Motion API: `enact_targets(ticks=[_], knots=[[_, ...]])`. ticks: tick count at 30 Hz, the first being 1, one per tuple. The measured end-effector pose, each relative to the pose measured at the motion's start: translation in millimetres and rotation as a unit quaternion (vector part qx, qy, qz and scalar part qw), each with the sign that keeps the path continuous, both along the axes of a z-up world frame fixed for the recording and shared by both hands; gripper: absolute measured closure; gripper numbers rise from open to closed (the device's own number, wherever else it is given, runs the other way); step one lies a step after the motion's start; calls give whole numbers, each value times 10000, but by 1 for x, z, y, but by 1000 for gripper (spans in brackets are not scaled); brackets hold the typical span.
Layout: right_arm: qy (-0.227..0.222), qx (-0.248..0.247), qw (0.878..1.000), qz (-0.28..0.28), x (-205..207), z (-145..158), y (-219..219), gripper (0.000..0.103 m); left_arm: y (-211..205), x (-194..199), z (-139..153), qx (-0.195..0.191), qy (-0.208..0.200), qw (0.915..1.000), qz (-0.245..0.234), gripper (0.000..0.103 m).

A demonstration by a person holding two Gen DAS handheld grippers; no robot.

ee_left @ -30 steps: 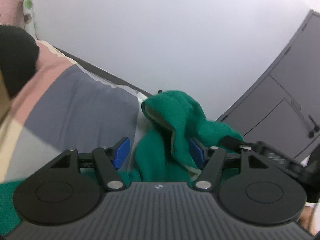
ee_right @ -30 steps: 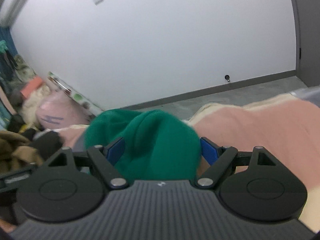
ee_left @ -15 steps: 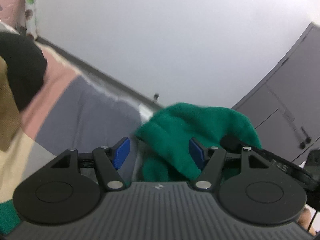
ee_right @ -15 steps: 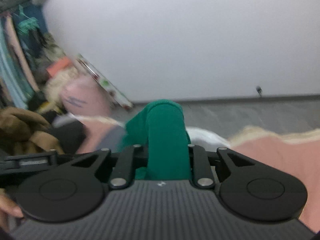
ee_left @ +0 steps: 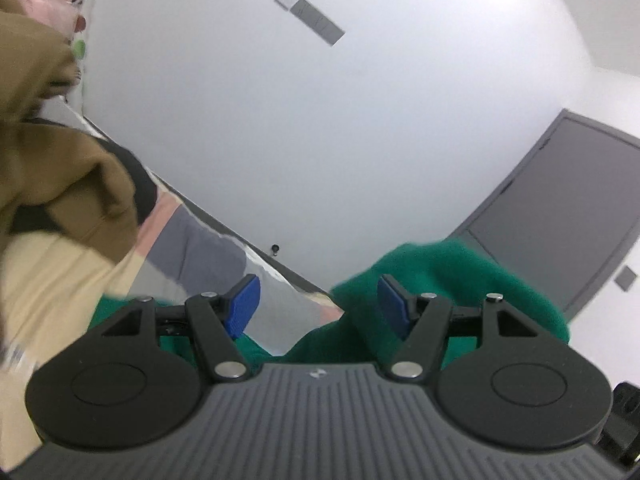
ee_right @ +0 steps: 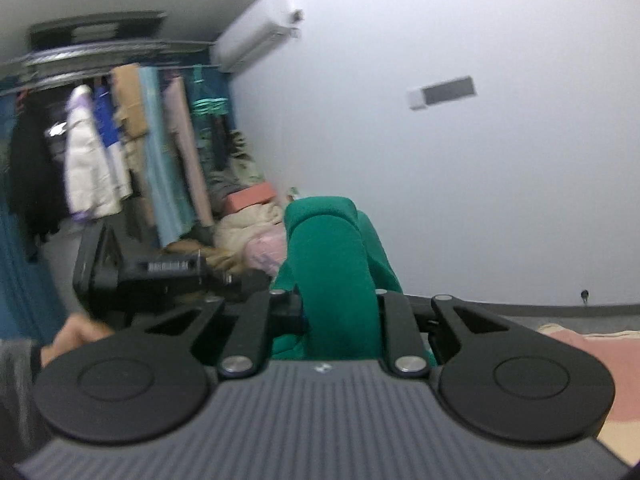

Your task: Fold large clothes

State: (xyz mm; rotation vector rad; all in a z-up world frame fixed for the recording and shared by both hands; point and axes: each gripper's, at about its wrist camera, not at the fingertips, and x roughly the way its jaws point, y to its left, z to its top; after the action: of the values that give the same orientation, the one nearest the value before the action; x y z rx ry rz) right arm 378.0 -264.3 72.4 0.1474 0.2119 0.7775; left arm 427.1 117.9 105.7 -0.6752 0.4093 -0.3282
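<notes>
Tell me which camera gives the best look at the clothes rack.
The right wrist view: the clothes rack with its hanging garments fills the upper left, though blurred. The left wrist view shows none of it, only wall, bedding and the green garment.

Each handheld gripper has a ribbed dark grey housing with a small pale logo at its far edge, flanked by two round black discs. Black linkage arms pivot on silver screws. The left gripper [ee_left: 318,304] carries ridged blue fingertip pads [ee_left: 243,305]. Beside the right gripper [ee_right: 339,304], a hand [ee_right: 74,334] emerges from a grey sleeve [ee_right: 16,364].
</notes>
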Motion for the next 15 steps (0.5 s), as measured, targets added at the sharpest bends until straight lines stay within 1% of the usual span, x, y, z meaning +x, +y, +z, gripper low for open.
enact_targets(ticks=[4,5,8,12,13,15], knots=[[-157,-320,9992,171,-86,-7,3,82,4,-92,-4,-19,-28,10000,-6,33],[-186,-449,9986,211,-109,-12,5,82,2,-111,-9,-31,0,10000,-20,33],[-103,-674,9971,324,-153,-29,10,82,-6,-161,-27,-13,106,9998,-158,33],[121,-1071,9932,432,-203,-57,24,82,-14,-210,-58,-50,198,9992,-340,33],[195,-1139,9921,491,-216,-65,26,82,-17,-220,-67,-22,229,9990,-389,33],[364,-1324,9892,506,-228,-82,31,81,-23,-235,-81,72,356,9983,-452,33]])
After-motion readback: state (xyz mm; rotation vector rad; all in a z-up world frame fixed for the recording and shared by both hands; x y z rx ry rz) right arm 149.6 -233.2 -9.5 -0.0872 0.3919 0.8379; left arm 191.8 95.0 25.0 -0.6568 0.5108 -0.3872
